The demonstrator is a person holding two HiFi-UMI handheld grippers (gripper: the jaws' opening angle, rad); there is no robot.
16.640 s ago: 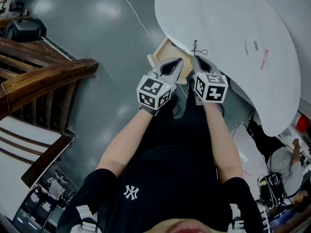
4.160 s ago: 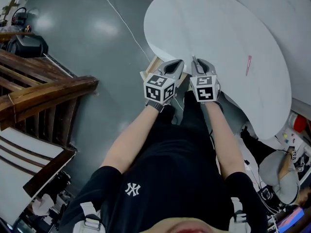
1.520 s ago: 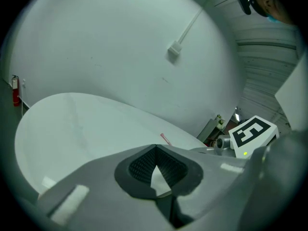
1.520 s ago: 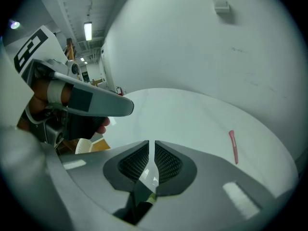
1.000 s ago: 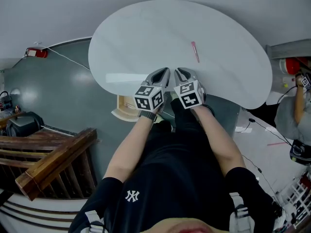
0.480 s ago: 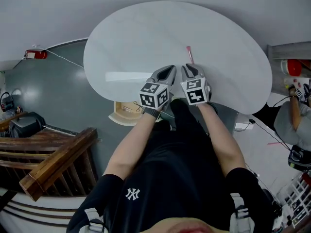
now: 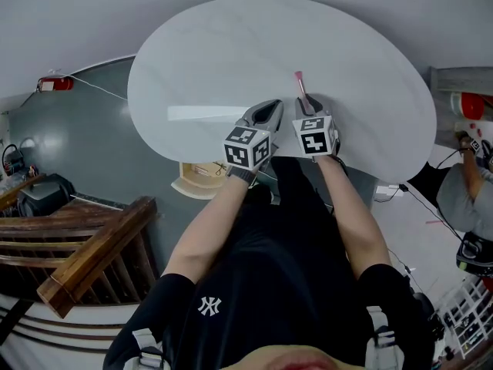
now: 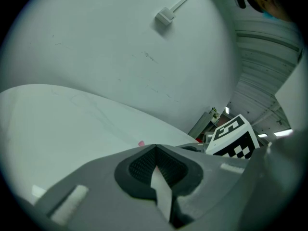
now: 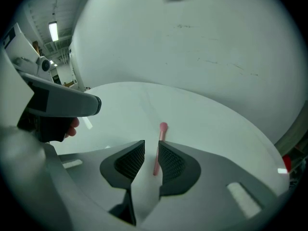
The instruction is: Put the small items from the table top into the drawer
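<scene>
A thin pink stick (image 7: 300, 85) lies on the white oval table (image 7: 208, 60). In the right gripper view, the pink stick (image 9: 157, 160) lies on the table top between my right gripper's (image 9: 151, 141) jaws. Those jaws have just been opening and stand apart, with the pads not pressing on the stick. In the head view, my right gripper (image 7: 306, 103) is over the stick's near end. Just to its left, my left gripper (image 7: 271, 106) hovers over the table. The left gripper (image 8: 155, 146) is shut, with nothing held.
An open wooden drawer (image 7: 199, 177) with small items in it sticks out under the table's near left edge. A wooden railing (image 7: 85, 245) stands at the left. A person (image 7: 462, 199) sits on the floor at the right.
Both grippers have moved forward across the table. The right one now reaches the near end of the pink stick, which it stopped short of before.
</scene>
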